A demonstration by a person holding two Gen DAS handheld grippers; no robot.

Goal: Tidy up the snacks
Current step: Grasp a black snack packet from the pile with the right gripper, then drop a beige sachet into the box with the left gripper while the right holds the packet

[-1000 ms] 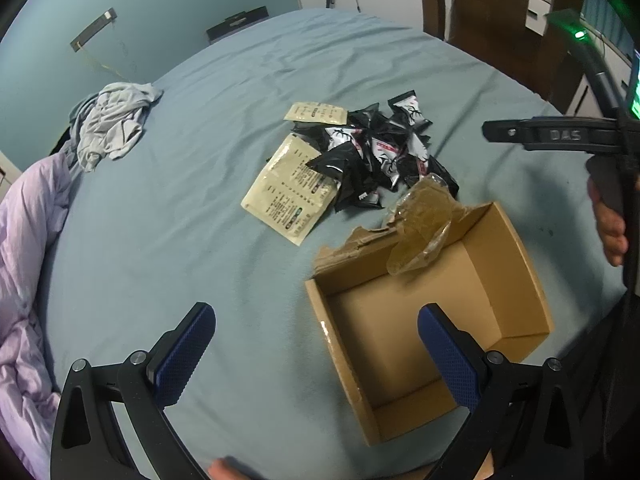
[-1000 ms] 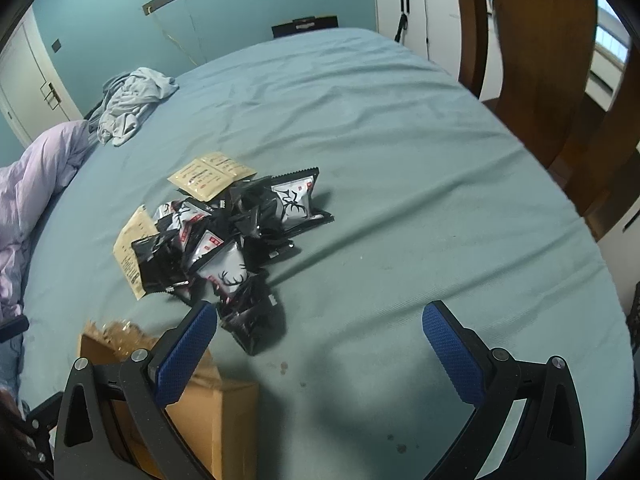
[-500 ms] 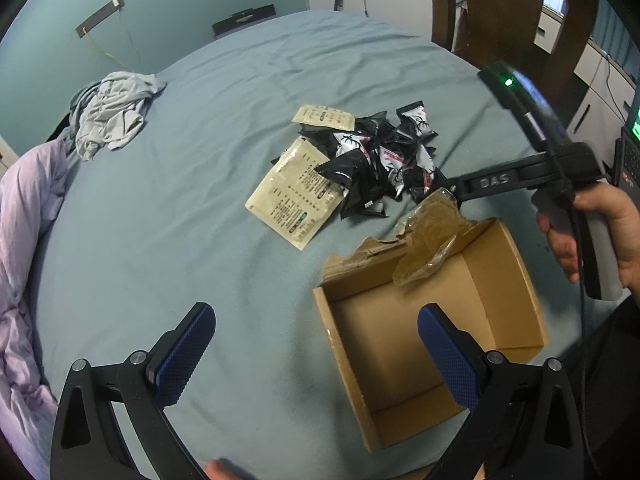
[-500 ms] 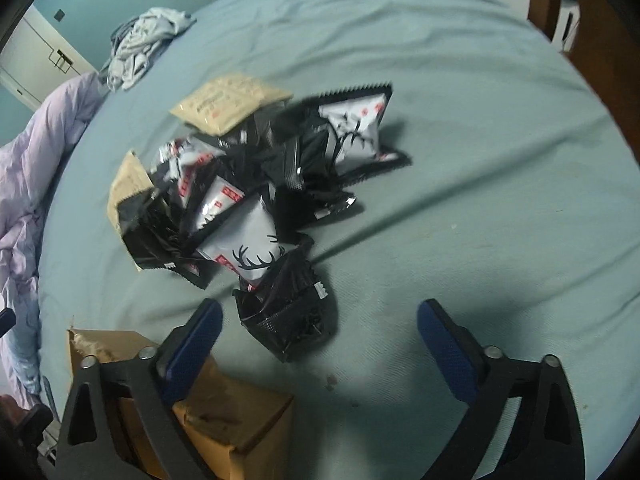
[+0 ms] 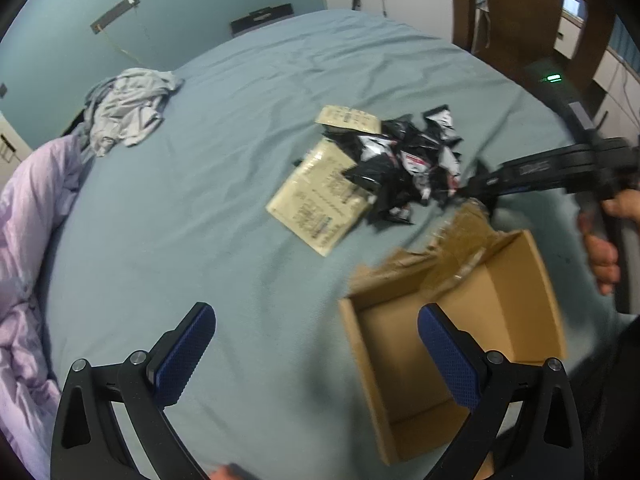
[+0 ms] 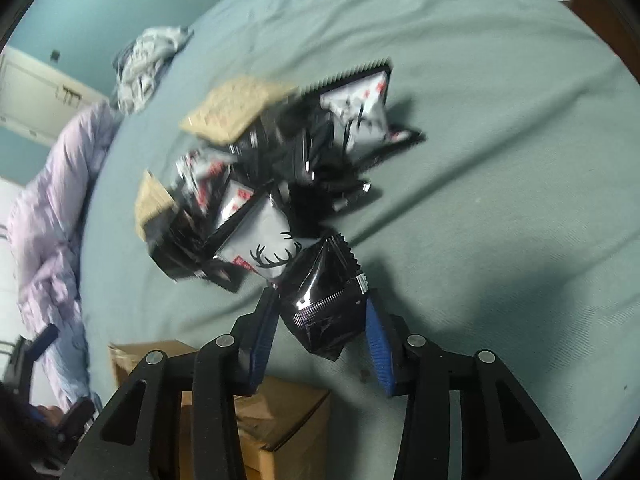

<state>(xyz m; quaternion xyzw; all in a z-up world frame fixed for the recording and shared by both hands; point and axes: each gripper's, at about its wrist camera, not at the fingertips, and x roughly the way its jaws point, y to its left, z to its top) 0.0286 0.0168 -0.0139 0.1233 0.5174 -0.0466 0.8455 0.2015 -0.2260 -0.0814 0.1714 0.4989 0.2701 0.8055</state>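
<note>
closing around a black snack packet [image 6: 326, 304], the right gripper [image 6: 320, 328] has its blue pads [image 6: 378, 354] on either side of the packet at the near edge of the snack pile [image 6: 280, 184]; its jaws have just been closing, and the pads look to be pressing the packet's sides, though blur makes the contact on the left pad hard to confirm. the packet sits at the near right end of the pile, touching a white packet with black antlers printed on it [image 6: 264, 248]. the pile is a heap of black and white packets on a blue-green bedsheet [image 6: 500, 140], with a tan flat packet [image 6: 236, 108] at its far side and another tan one [image 6: 150, 204] at its left edge. in the left wrist view the same pile [image 5: 404, 160] lies beyond an open cardboard box [image 5: 520, 292], with a large tan packet [image 5: 320, 204] lying flat to its left. the box stands near and right, its far flap torn and crumpled with clear tape. the right gripper [image 5: 472, 188] reaches in from the right, a hand [image 5: 604, 248] on its handle, its tip at the pile's near right edge just beyond the box flap. the left gripper [image 5: 316, 336] hovers with its jaws wide apart and nothing between them, the right pad [image 5: 448, 356] over the box's near left corner, the left pad [image 5: 184, 348] over bare sheet. a grey garment [image 5: 128, 108] lies crumpled far left, and a lilac quilt [image 5: 28, 240] runs along the left edge.
</note>
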